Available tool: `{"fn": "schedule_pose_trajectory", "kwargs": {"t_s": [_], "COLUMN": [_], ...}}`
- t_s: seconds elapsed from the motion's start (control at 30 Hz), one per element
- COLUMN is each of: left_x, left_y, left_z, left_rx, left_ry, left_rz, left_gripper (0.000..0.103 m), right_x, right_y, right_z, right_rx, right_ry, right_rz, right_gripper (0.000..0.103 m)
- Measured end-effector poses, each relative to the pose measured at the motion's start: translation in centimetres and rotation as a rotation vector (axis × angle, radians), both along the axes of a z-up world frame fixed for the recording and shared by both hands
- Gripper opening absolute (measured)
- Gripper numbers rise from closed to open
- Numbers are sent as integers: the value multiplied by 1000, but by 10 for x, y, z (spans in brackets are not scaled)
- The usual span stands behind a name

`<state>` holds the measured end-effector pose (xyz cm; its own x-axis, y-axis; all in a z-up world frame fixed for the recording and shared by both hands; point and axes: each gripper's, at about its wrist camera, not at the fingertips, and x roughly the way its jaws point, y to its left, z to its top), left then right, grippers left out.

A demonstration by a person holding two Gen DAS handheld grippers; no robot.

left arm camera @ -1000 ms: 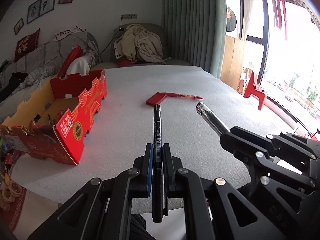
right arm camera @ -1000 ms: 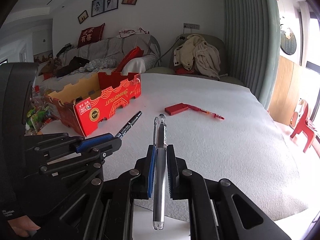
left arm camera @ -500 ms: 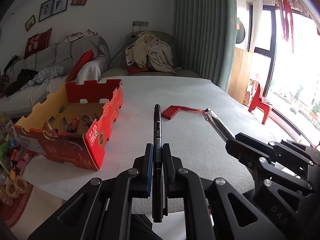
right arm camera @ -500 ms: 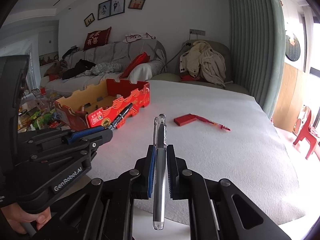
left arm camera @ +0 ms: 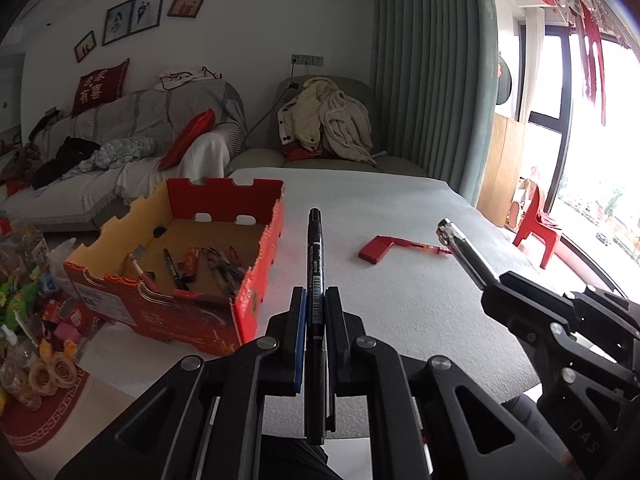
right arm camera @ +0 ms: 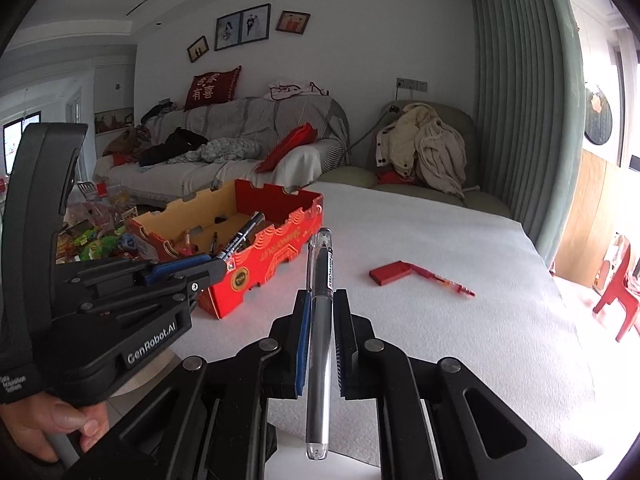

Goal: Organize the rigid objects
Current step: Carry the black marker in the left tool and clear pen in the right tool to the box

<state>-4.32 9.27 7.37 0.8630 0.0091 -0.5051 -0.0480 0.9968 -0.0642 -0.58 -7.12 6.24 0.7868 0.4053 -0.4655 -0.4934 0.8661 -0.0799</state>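
- A living room with a grey-covered sofa (left arm camera: 160, 120) and green curtain lies behind a white-covered counter (left arm camera: 400, 208).
- Left wrist view: the left claw (left arm camera: 315, 312) pinches a black marker (left arm camera: 314, 256), tip forward, just right of an open red cardboard box (left arm camera: 264, 256) holding pens. A red pen with its red case (left arm camera: 380, 247) lies on the counter beyond.
- Right wrist view: the right claw (right arm camera: 321, 316) clamps a clear-barrelled black pen (right arm camera: 320, 320). The left claw's marker tip reaches over the box rim; a hand (right arm camera: 52, 428) grips its handle.

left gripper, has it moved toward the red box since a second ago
Yes. The left gripper with its black marker now overlaps the red box; earlier it sat short of it.
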Motion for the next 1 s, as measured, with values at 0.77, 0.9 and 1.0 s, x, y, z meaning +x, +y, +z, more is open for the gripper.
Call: {"fn": "schedule_pose_trajectory", "kwargs": {"t_s": [0.77, 0.9, 1.0], "left_x": [-1, 4, 15], "left_y": [43, 63, 85], "left_z": [17, 31, 41], "left_rx": [13, 20, 37], "left_ry": [-38, -59, -66], "left_rz": [98, 135, 177], "left_gripper": [9, 9, 9], "right_x": [9, 20, 36], "right_y": [49, 67, 88], "right_z": [34, 43, 51], "right_rx": [24, 37, 47], "right_ry": [-55, -52, -49], "right_rz": [113, 134, 158], "right_gripper": [12, 12, 12]}}
